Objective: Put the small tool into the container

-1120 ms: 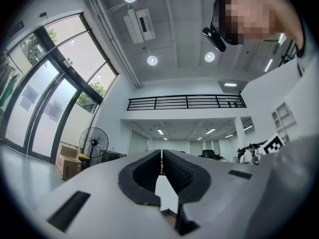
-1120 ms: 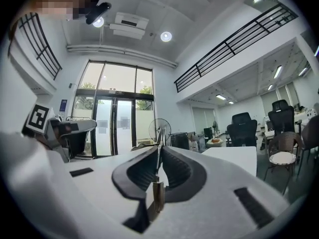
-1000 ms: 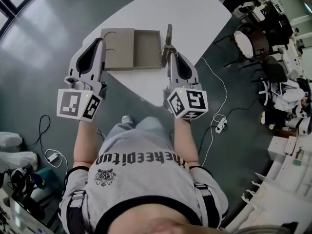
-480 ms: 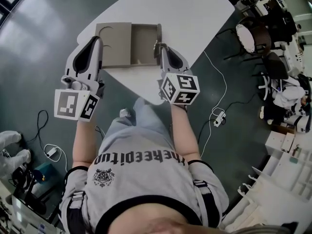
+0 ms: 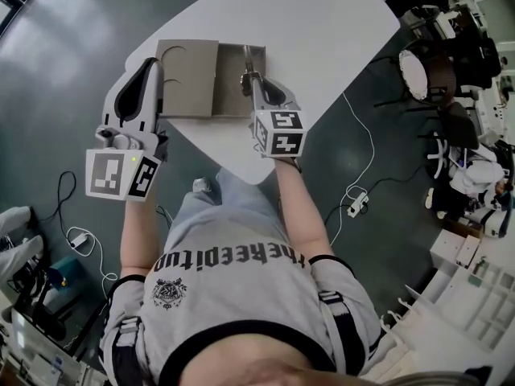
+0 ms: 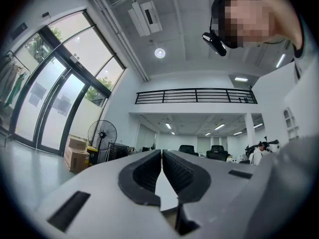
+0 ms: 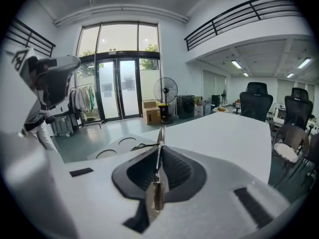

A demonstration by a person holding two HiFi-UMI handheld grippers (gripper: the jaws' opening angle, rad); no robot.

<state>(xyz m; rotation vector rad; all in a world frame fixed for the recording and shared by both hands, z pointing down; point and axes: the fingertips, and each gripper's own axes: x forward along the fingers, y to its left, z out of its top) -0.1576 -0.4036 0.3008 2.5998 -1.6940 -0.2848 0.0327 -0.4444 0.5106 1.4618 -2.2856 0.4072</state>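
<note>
An open brown cardboard box (image 5: 229, 95) lies on the white table (image 5: 322, 30), its lid (image 5: 187, 77) with two round cutouts folded out to the left. My right gripper (image 5: 253, 79) hangs over the box's tray, shut on a thin metal tool (image 5: 247, 58) that sticks out past the jaw tips. In the right gripper view the tool (image 7: 155, 195) stands edge-on between the right gripper (image 7: 159, 151) pads, with the lid (image 7: 119, 144) beyond. My left gripper (image 5: 150, 63) is beside the lid's left edge. The left gripper (image 6: 161, 154) is shut, empty and aimed up at the room.
The table's curved near edge runs just below the box. Cables and a power strip (image 5: 352, 207) lie on the grey floor. Office chairs (image 5: 426, 67) stand at the right. A standing fan (image 7: 165, 91) and cardboard boxes (image 7: 149, 112) are by the glass doors.
My right gripper has carried the tool leftward, from the box's right wall to above the tray. The left gripper stays beside the lid.
</note>
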